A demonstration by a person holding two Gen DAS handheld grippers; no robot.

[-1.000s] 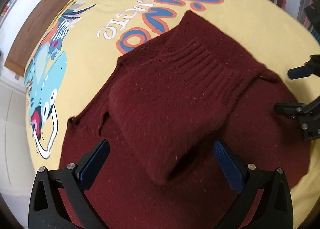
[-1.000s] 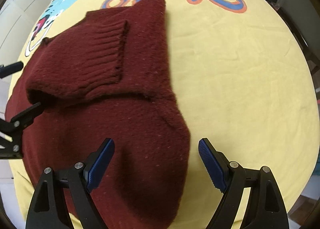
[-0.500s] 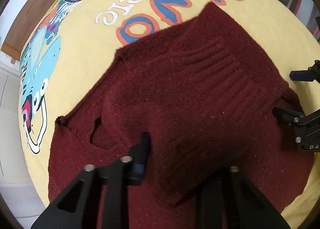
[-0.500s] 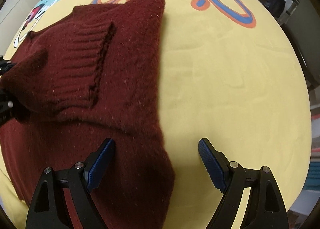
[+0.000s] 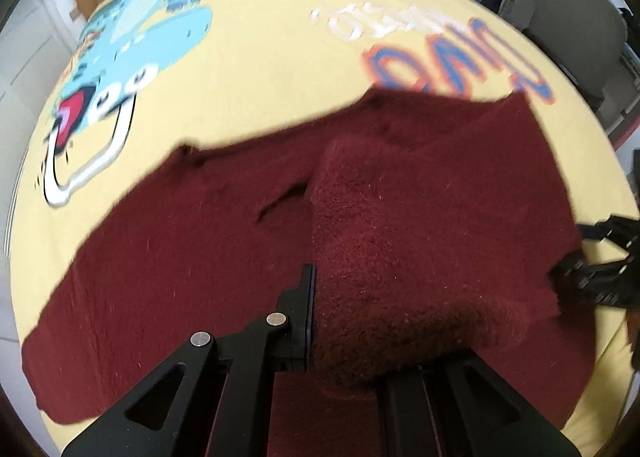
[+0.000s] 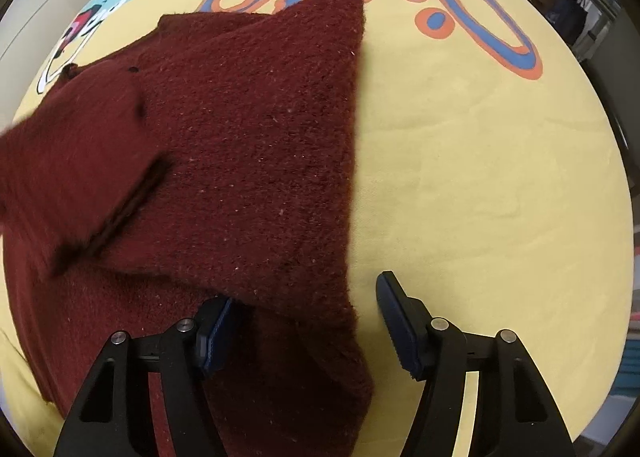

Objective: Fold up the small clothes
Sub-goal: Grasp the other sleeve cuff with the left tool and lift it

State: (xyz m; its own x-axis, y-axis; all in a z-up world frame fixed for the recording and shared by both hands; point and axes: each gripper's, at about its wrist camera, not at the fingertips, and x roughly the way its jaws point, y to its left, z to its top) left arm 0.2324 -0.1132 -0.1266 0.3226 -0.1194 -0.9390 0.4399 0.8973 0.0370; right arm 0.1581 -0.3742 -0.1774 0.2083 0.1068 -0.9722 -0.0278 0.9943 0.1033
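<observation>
Left gripper [image 5: 344,321] just clamped the maroon sweater [image 6: 256,145] fold; right gripper [image 6: 308,333] fingers closing around its edge — fold's starting on the yellow bedspread [image 6: 480,177].

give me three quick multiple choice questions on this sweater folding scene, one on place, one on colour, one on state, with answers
1. Where does the sweater lie?
A. on a yellow printed sheet
B. on a bare wooden floor
C. in a basket

2. What colour is the sweater?
A. navy blue
B. dark red
C. grey

3. What is the left gripper doing?
A. hanging open above the sheet
B. clamped on a fold of the sweater
C. holding a hanger

Answers:
1. A: yellow fabric with dinosaur lettering surrounds the sweater.
2. B: the knit is maroon in both views.
3. B: its fingers are pinched together with raised sweater fabric bunched between them.
</observation>
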